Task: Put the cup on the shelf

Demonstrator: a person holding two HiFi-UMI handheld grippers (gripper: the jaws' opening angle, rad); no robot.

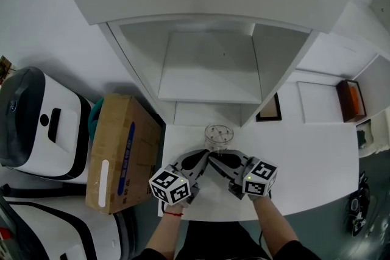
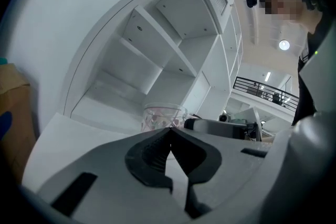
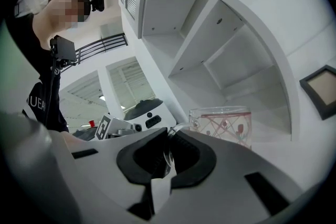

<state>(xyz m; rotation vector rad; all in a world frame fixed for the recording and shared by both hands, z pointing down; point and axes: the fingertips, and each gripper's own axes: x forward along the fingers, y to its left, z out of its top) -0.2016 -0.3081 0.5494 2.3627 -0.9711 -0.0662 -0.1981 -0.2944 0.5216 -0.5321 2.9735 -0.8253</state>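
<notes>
Glass cup (image 1: 219,134) with a red pattern stands near the far edge of the tabletop (image 1: 311,161), just before the white shelf (image 1: 210,88), as the right gripper (image 3: 169,139) pinches its clear handle (image 3: 169,150); the left gripper (image 2: 170,131), jaws together on nothing, points at the cup's near wall. Held by the thin handle alone, the cup could swing or slip on the lift and clip the shelf's front edge. Whether the left tips touch the glass cannot be told; both gripper views hide the cup's base
</notes>
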